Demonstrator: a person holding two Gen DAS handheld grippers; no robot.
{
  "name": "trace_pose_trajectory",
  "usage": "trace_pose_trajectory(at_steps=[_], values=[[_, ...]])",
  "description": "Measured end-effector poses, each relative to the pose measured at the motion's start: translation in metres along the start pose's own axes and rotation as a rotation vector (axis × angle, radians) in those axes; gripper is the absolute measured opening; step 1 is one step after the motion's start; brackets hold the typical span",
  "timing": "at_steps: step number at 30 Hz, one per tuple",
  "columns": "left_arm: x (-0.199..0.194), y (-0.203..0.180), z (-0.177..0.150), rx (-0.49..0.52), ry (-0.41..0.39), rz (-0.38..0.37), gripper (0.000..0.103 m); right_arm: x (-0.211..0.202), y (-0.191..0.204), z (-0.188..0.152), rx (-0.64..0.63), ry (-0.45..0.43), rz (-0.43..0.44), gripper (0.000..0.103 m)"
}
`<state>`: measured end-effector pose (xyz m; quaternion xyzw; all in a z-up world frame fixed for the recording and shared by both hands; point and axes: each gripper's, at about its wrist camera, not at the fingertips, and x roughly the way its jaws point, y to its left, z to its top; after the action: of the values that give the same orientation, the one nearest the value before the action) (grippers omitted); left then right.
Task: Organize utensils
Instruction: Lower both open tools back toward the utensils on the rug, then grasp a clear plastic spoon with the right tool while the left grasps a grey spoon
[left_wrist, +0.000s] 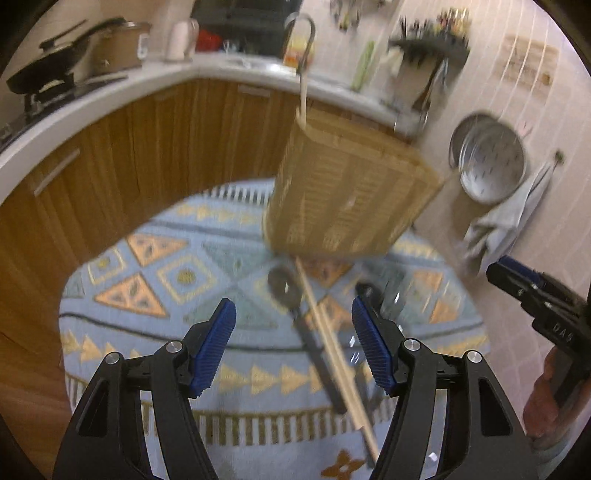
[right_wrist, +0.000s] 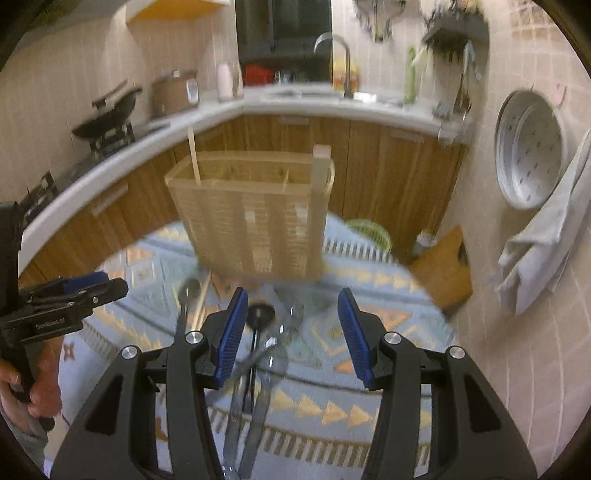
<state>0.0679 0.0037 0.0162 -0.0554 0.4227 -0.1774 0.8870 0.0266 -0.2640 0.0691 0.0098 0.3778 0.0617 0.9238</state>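
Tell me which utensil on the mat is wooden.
The chopsticks: a pale wooden pair lying diagonally beside the dark spoon. The other utensils on the mat look dark or metallic.

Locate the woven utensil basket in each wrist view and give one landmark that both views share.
Left wrist: the woven utensil basket sits right of centre, above the wooden chopsticks, seen corner-on.
Right wrist: it stands at centre, face-on, beyond the open jaws, compartments visible from above.
Shared landmark: the perforated metal pan hanging on the tiled wall, at the right in both views.

Utensil holder (right_wrist: 255, 218) stands on the cloth (right_wrist: 369, 295), utensils (right_wrist: 255, 354) lying before it.
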Motion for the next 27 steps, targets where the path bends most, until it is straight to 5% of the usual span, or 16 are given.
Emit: trace_pose_trajectory(at_steps=[7, 14, 20, 23, 27], values=[[0.053, -0.002, -0.009, 0.039, 0.166, 0.038, 0.048, 0.051, -0.006, -0.023, 0.02, 0.22, 0.041, 0.047], [0.084, -0.006, -0.009, 0.017, 0.192, 0.086, 0.038, 0.092, -0.017, -0.033, 0.08, 0.363, 0.088, 0.044], [0.089, -0.026, -0.012, 0.139, 0.175, 0.216, 0.036, 0.118, -0.029, -0.025, 0.187, 0.443, 0.159, 0.039], [0.089, -0.032, -0.011, 0.167, 0.196, 0.191, 0.02, 0.129, -0.032, -0.017, 0.23, 0.454, 0.159, 0.039], [0.089, -0.034, -0.009, 0.188, 0.217, 0.159, 0.015, 0.143, -0.029, -0.01, 0.266, 0.485, 0.17, 0.038]])
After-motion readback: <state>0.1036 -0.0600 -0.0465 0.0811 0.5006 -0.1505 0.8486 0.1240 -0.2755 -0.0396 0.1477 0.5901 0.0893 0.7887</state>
